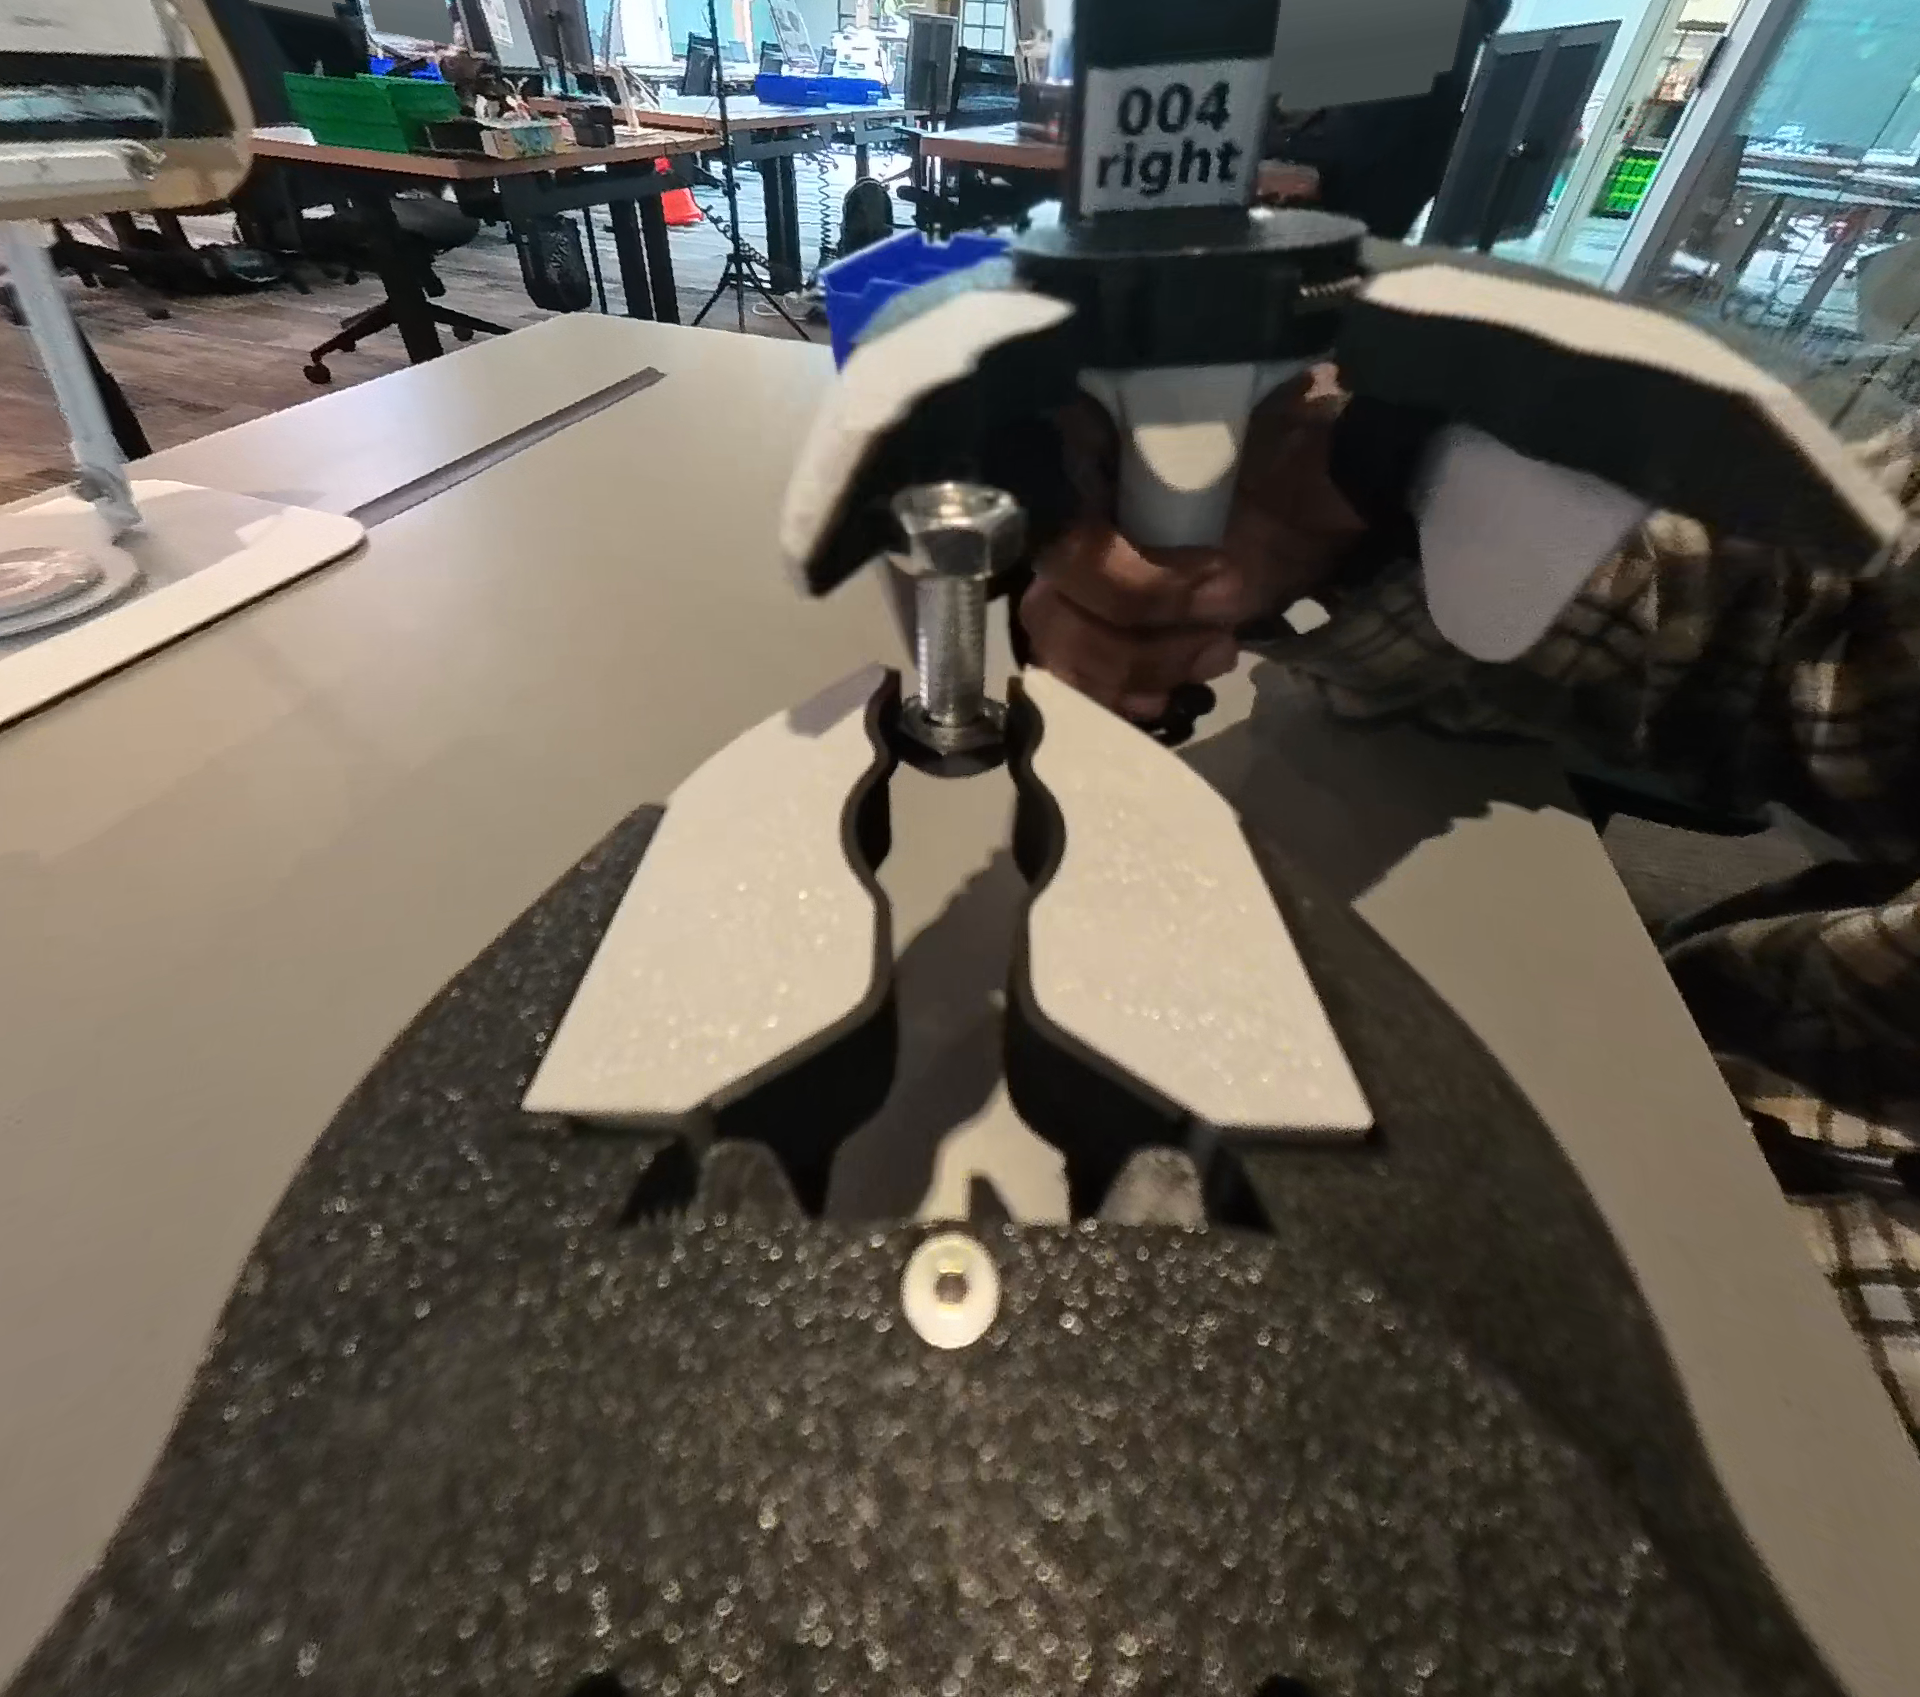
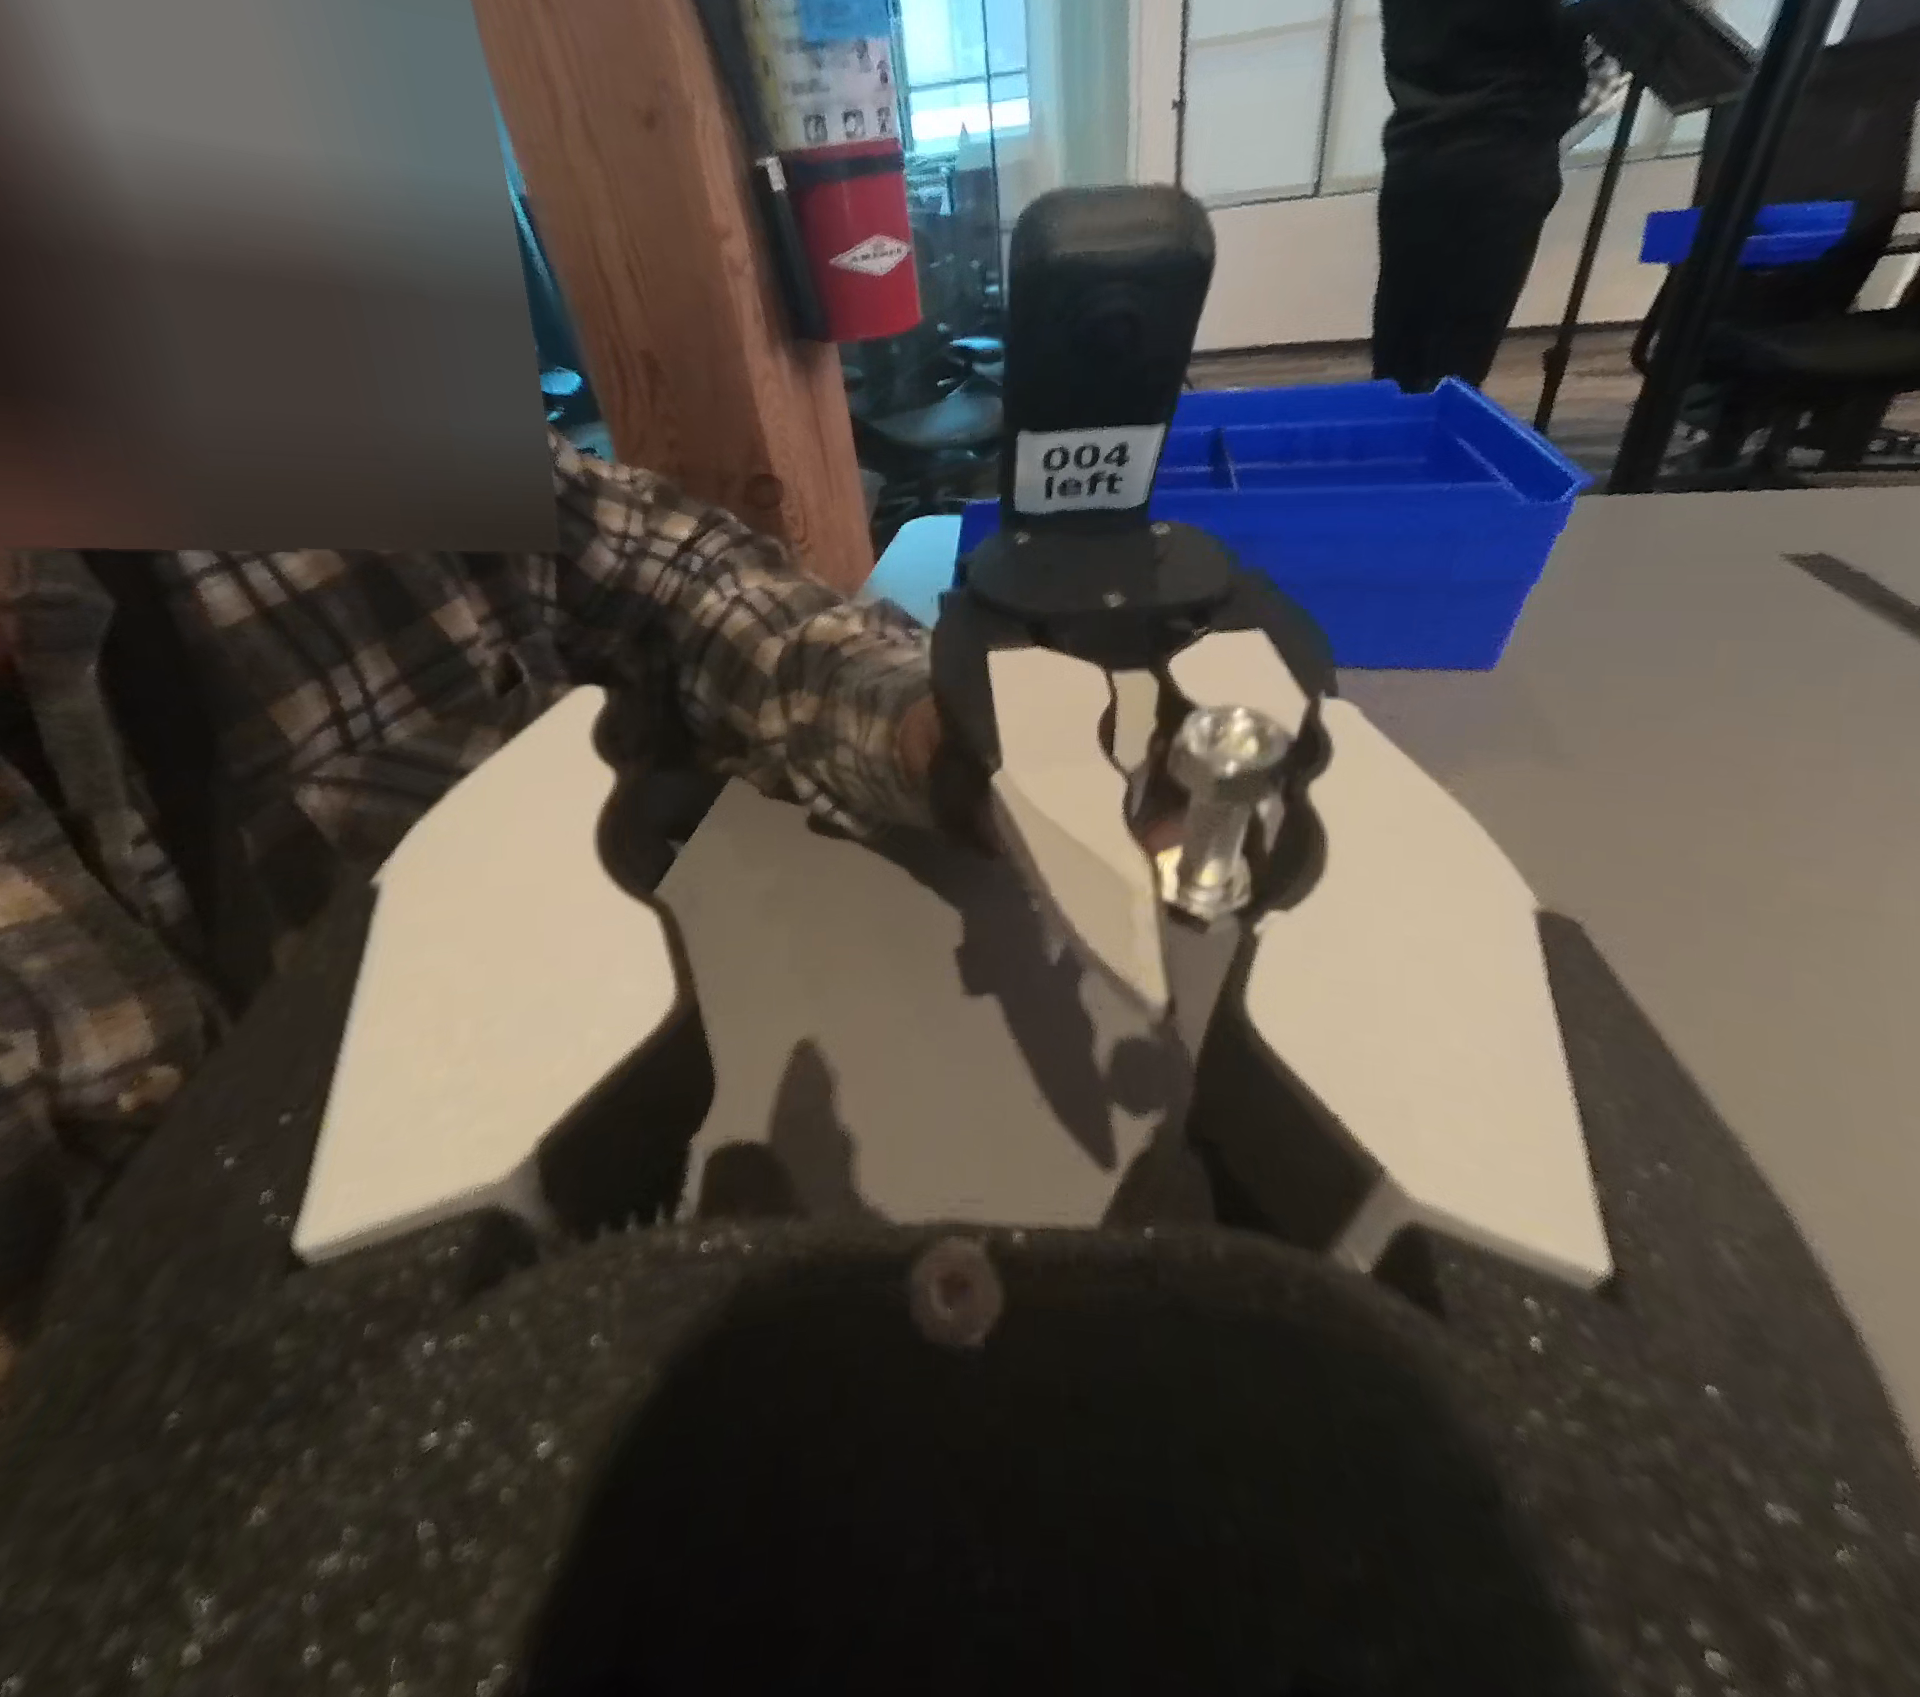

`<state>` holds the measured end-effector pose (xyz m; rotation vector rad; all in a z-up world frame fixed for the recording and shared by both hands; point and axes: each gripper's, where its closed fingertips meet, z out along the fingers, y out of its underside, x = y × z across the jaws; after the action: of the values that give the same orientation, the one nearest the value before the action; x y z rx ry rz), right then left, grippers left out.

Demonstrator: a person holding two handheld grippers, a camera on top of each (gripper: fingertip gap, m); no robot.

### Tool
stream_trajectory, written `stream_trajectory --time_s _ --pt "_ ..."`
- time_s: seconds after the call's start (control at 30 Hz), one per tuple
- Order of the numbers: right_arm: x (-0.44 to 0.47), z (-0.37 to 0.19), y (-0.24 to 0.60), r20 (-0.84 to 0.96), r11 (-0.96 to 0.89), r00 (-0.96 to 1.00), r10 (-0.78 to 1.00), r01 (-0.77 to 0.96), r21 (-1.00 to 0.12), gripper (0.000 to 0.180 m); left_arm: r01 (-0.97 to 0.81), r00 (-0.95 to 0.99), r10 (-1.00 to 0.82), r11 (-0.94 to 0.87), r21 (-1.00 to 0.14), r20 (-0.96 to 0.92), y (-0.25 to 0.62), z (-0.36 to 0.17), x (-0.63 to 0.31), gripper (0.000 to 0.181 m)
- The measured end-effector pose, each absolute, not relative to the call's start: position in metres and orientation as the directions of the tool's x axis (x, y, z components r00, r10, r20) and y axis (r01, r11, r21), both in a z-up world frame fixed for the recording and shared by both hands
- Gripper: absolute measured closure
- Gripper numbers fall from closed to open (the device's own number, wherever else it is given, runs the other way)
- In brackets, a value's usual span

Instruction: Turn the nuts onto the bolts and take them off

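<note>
Bolt (image 1: 951,608) stands upright at our left gripper's (image 1: 948,738) tips, head up, with the nut (image 1: 943,728) at its lower end pinched between them. We judge this grip keeps the nut from spinning while the bolt is turned. Our right gripper (image 2: 1210,800) is spread wide, its right finger (image 2: 1382,941) just beside the bolt and its left well clear (nothing held yet). A blue bin (image 2: 1382,525) sits beyond the left gripper on the table (image 1: 416,764), away from the work.
</note>
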<state>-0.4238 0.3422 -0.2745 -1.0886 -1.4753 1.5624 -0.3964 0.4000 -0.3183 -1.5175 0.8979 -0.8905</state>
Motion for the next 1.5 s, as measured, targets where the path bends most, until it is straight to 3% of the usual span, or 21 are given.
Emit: stream_trajectory --time_s 0.57,1.1,1.33,1.5 --pt "-0.41 -0.269 0.351 -0.089 -0.103 -0.268 0.959 -0.04 -0.994 0.061 -0.066 0.423 -0.904 -0.105 -0.992 0.068 0.4 -0.316 -0.398 0.162" --pt "-0.427 -0.27 0.339 -0.114 -0.13 -0.307 0.945 -0.031 -0.991 0.06 -0.082 0.407 -0.912 -0.102 -0.991 0.06 0.394 -0.318 -0.391 0.163" --pt "-0.41 -0.273 0.346 -0.106 -0.12 -0.194 0.975 -0.059 -0.991 0.058 -0.074 0.407 -0.911 -0.11 -0.991 0.071 0.396 -0.317 -0.394 0.162" --pt "-0.429 -0.272 0.338 -0.12 -0.133 -0.273 0.954 -0.031 -0.991 0.058 -0.089 0.404 -0.913 -0.102 -0.991 0.058 0.393 -0.319 -0.389 0.163"
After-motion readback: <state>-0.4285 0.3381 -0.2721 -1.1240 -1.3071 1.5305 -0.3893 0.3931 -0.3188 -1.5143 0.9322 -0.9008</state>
